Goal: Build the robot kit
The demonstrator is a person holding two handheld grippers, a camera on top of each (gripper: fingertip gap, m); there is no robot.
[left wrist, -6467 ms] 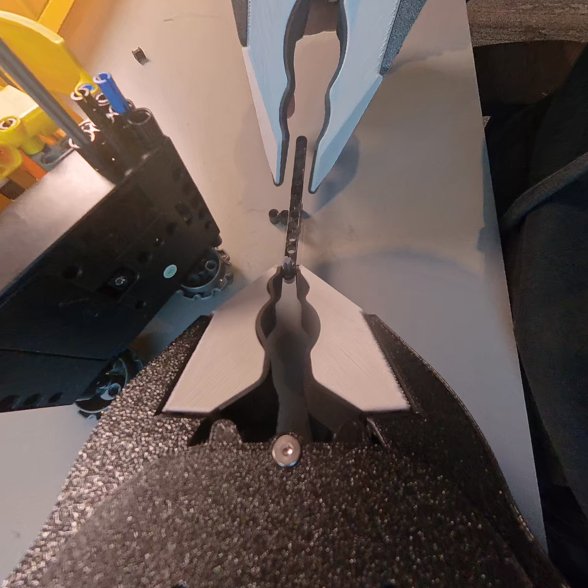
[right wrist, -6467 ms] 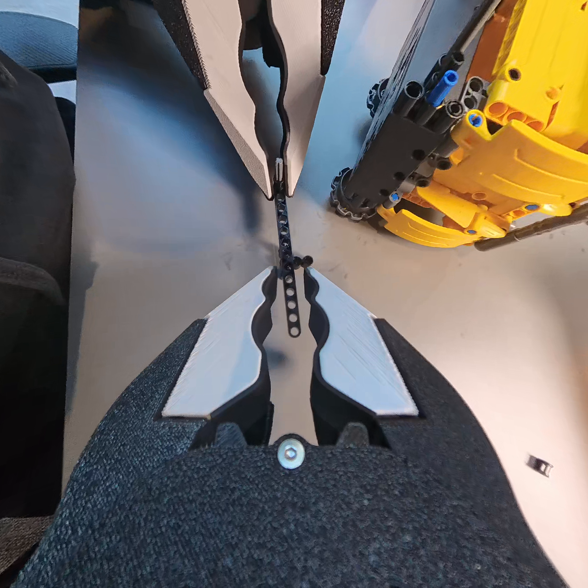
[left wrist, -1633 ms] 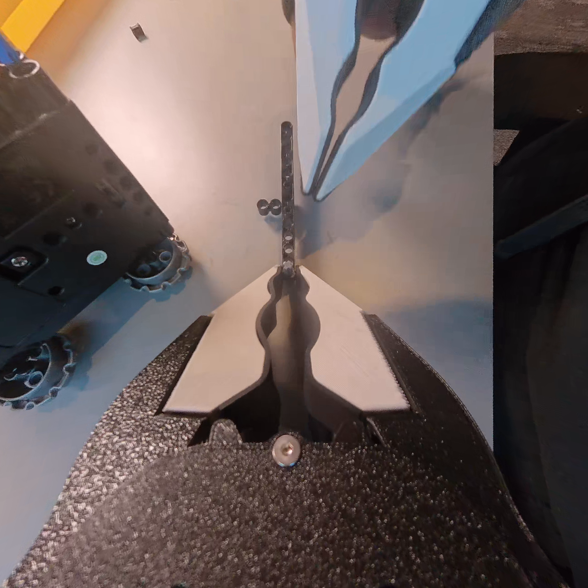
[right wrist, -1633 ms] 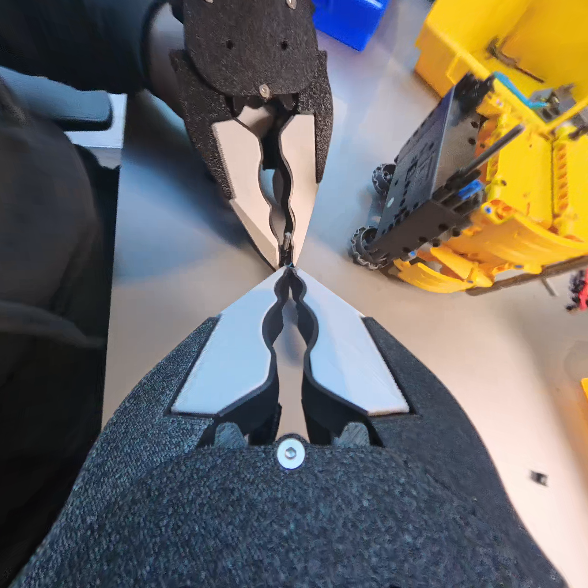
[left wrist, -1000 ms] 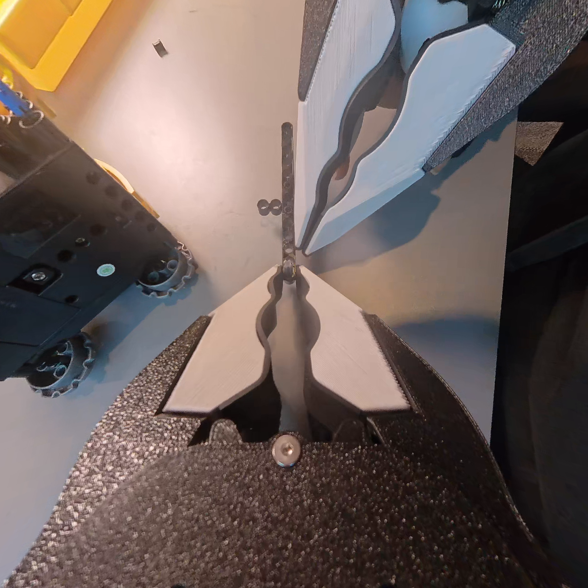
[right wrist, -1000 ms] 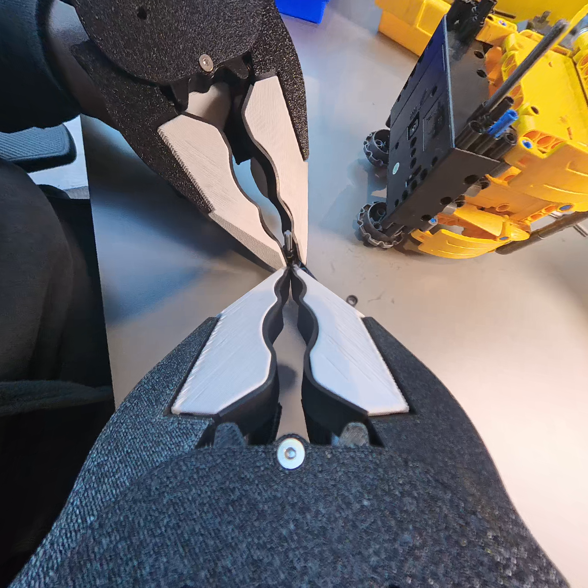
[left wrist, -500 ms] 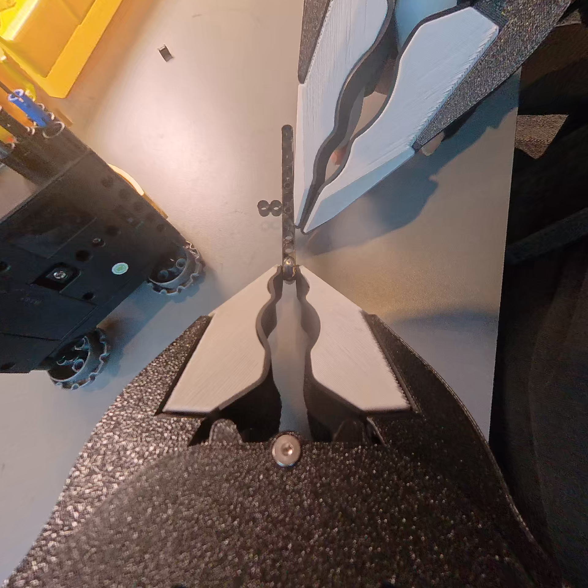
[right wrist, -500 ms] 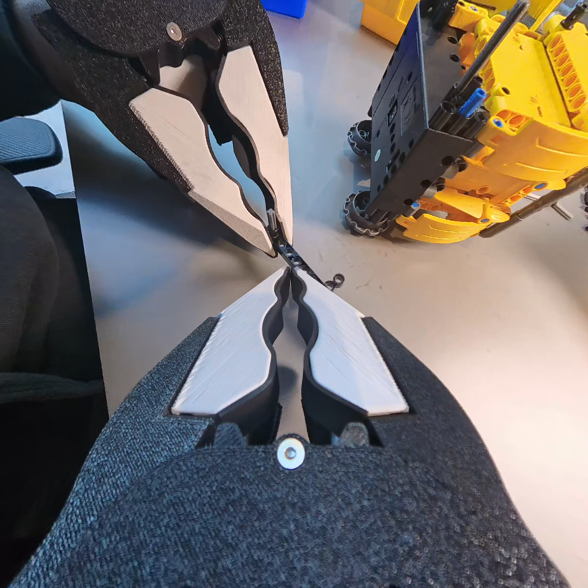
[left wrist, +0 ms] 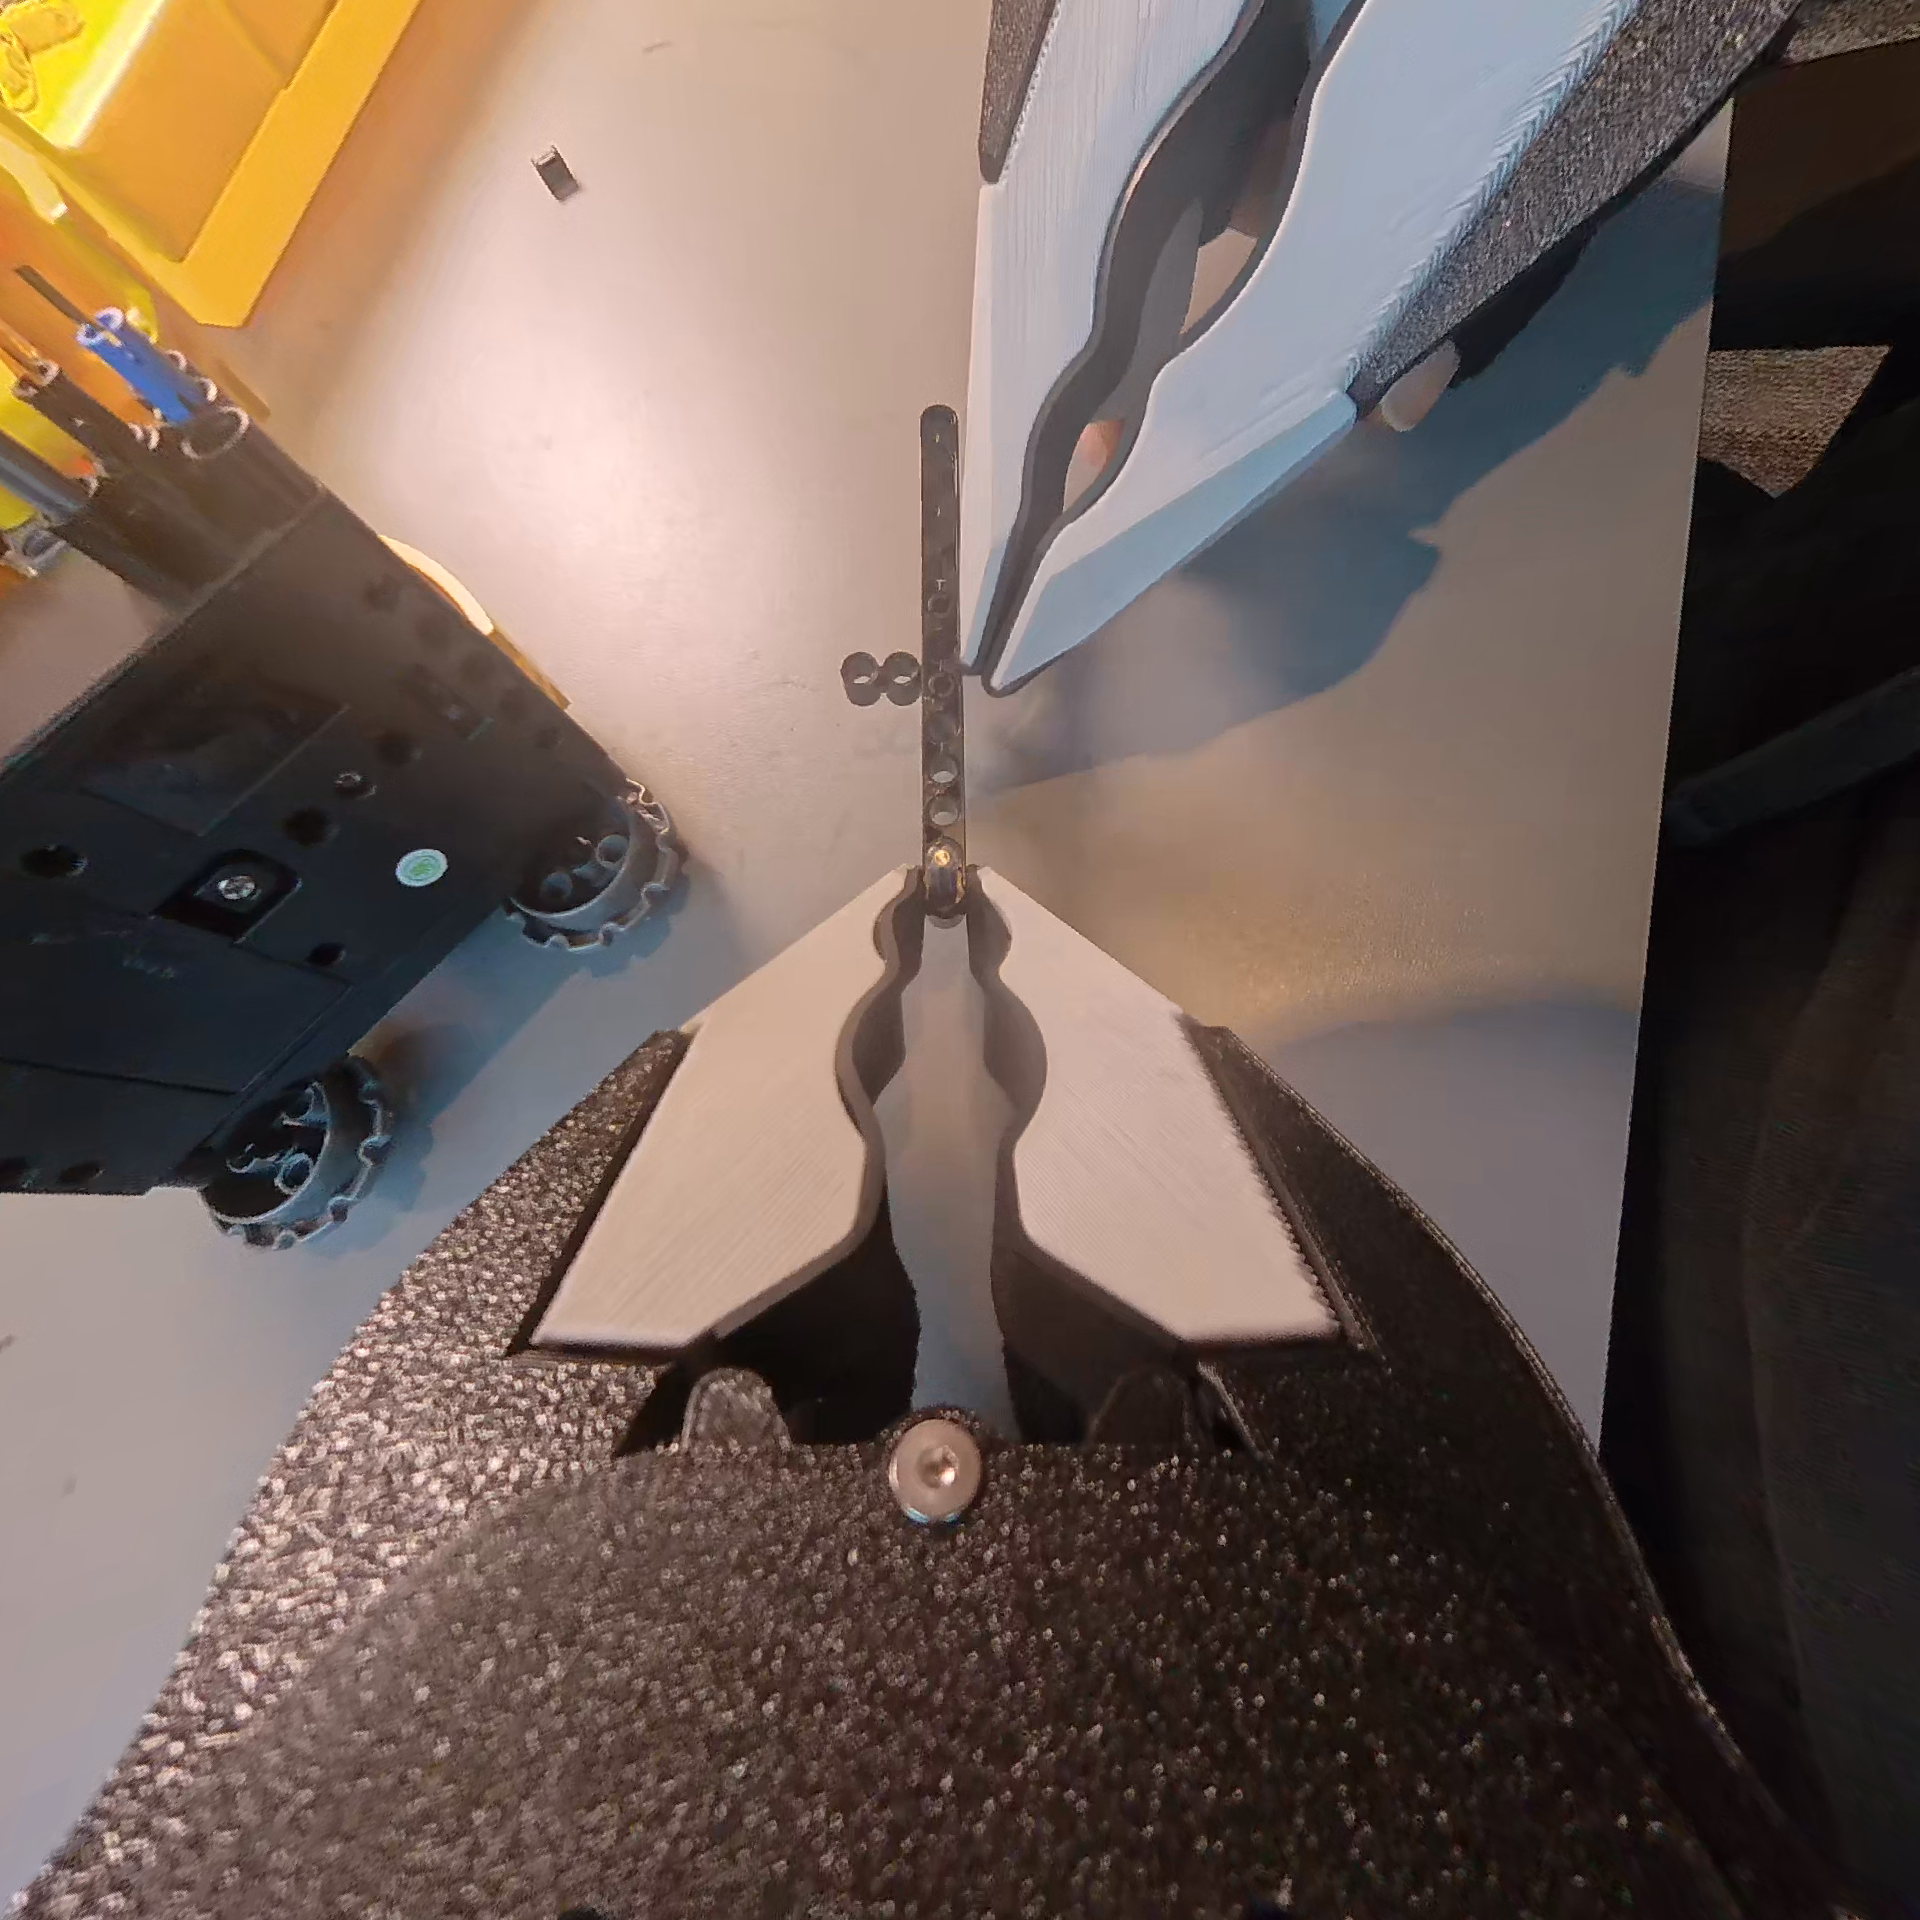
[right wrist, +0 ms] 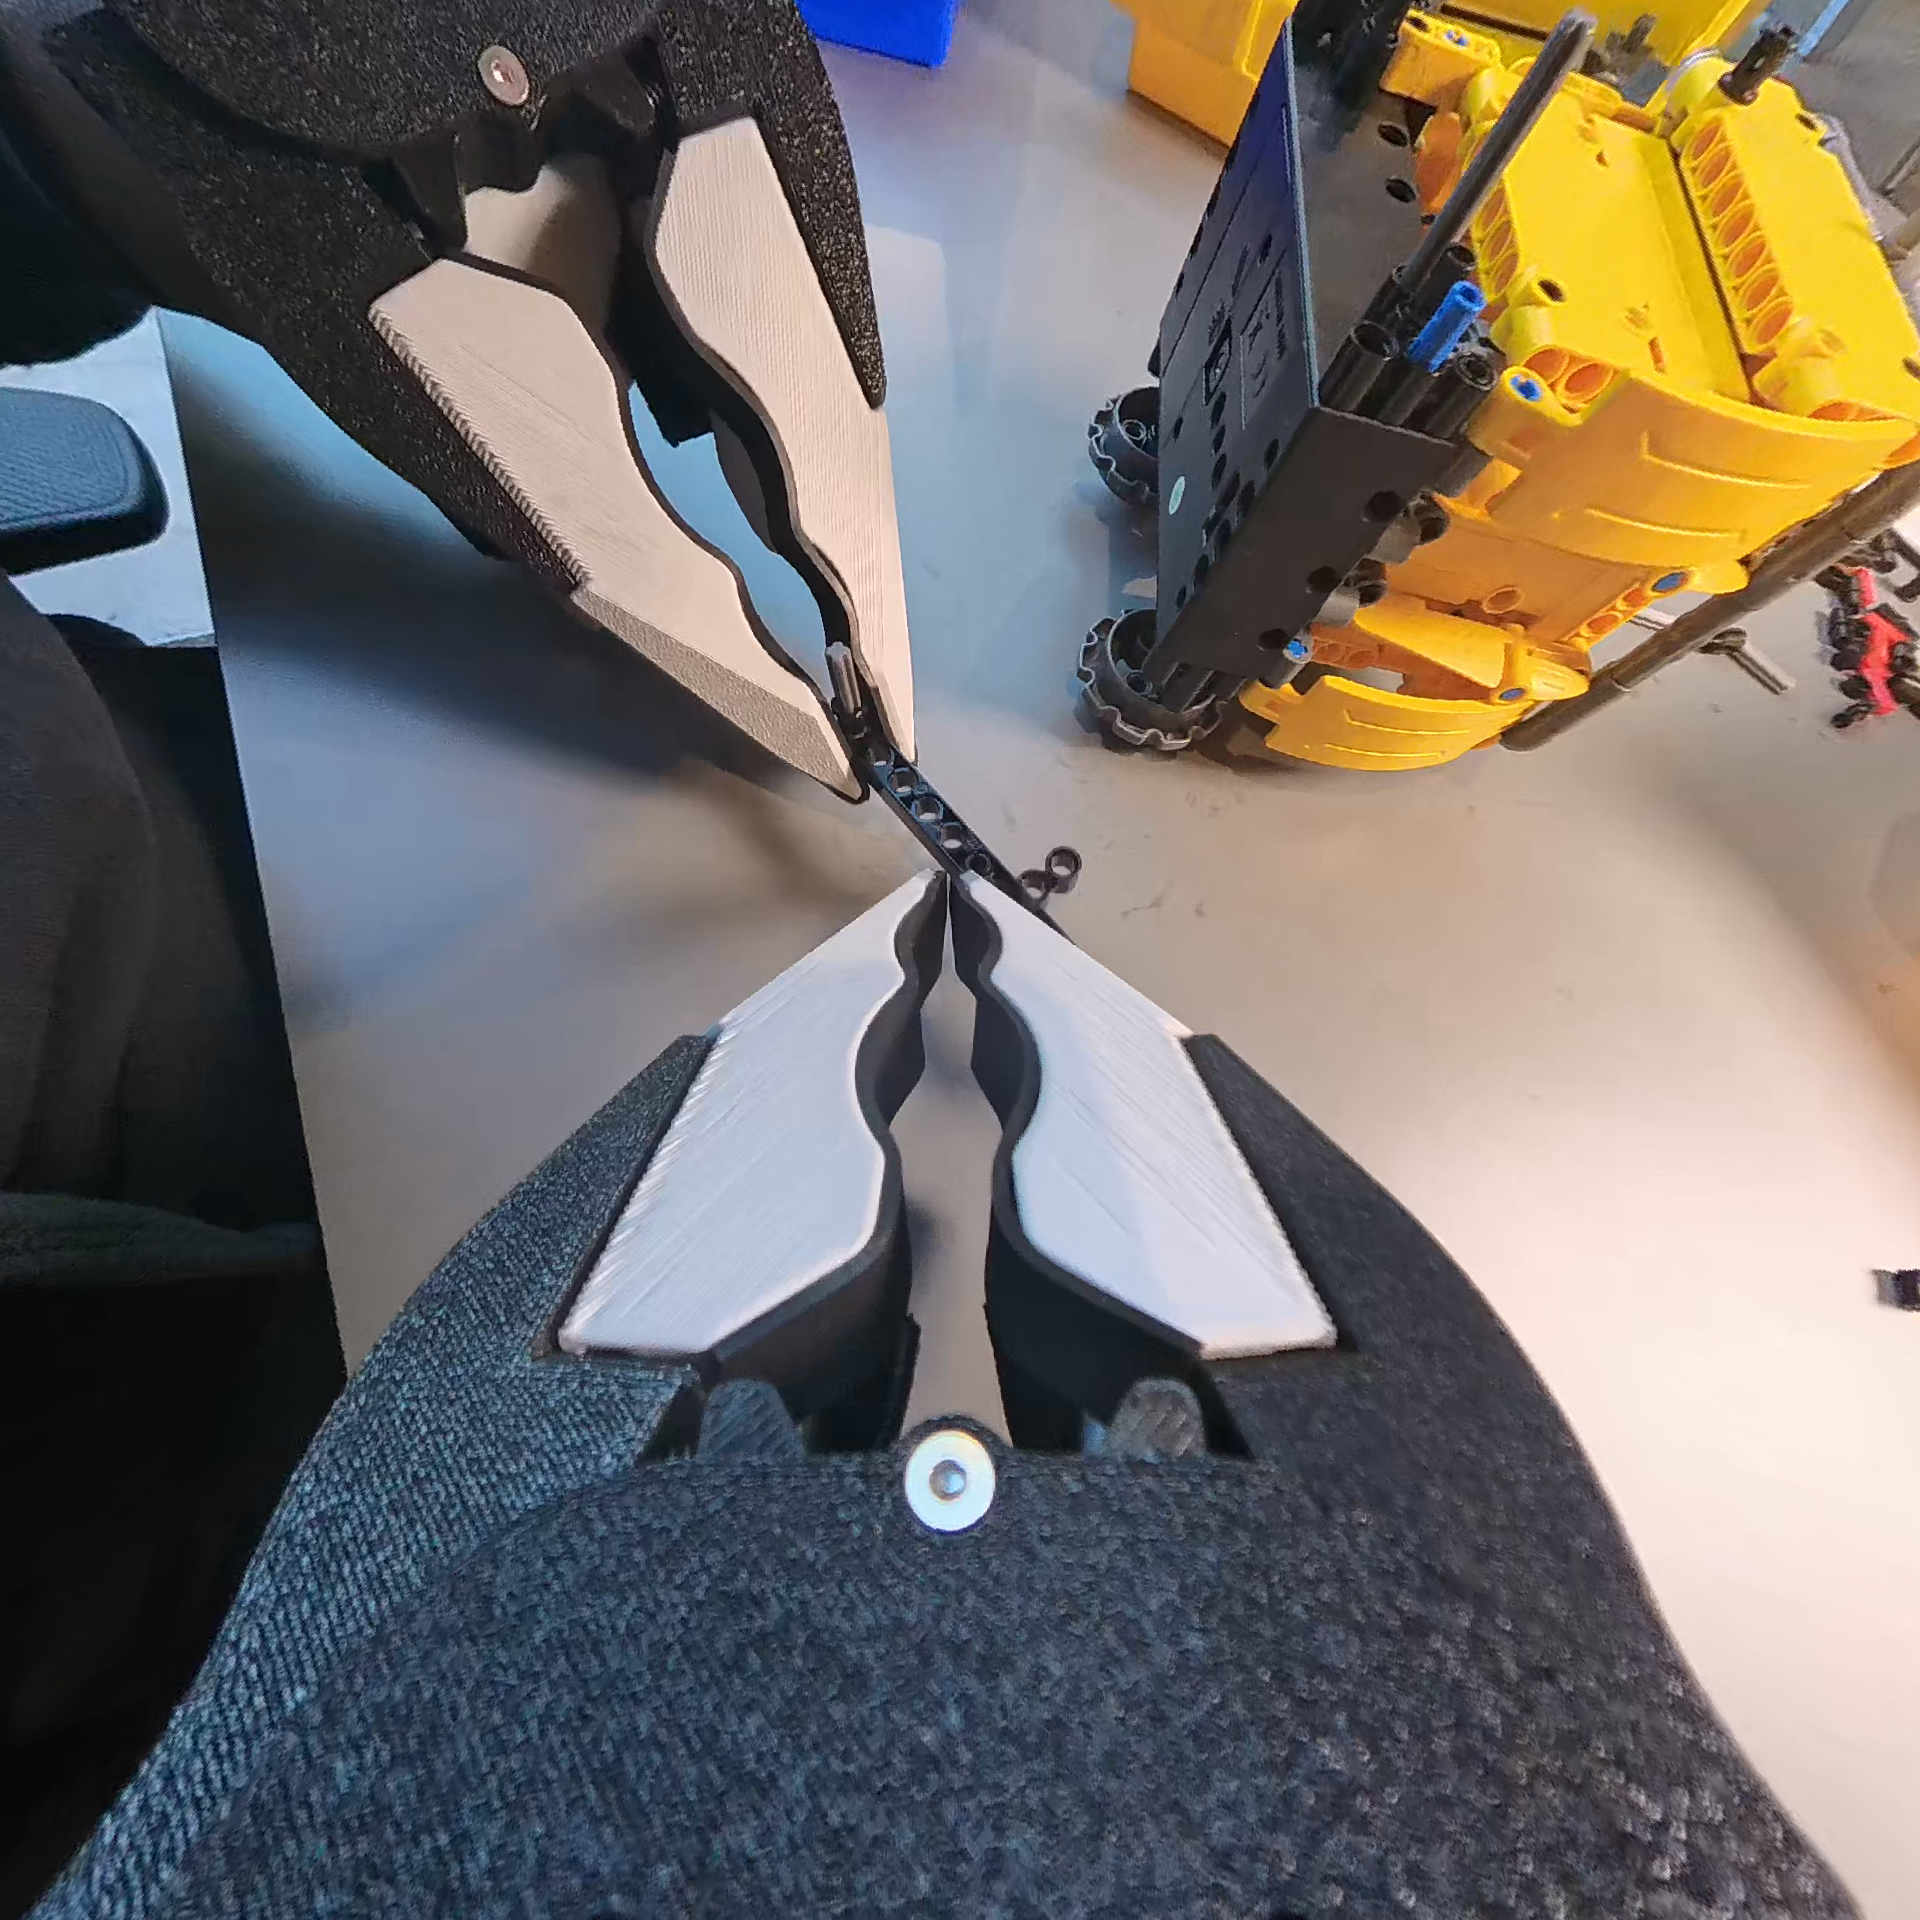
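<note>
My left gripper is shut on one end of a thin black beam with holes, which points straight away from it above the grey table. A small black two-ring connector sticks out from the beam's left side. My right gripper is shut, and nothing shows between its tips. In the left wrist view the right gripper touches the beam's right side, level with the connector. In the right wrist view the left gripper holds the beam, with the connector just past my right tips.
A black and yellow toy vehicle with small wheels stands close beside the grippers and fills the left of the left wrist view. A tiny black part lies farther off. A yellow bin, a blue bin and the table edge show.
The right gripper was open around the beam's far end 6.5 s ago and is now shut. In the last second its tips slid along the beam away from the left gripper. The left keeps its hold.
</note>
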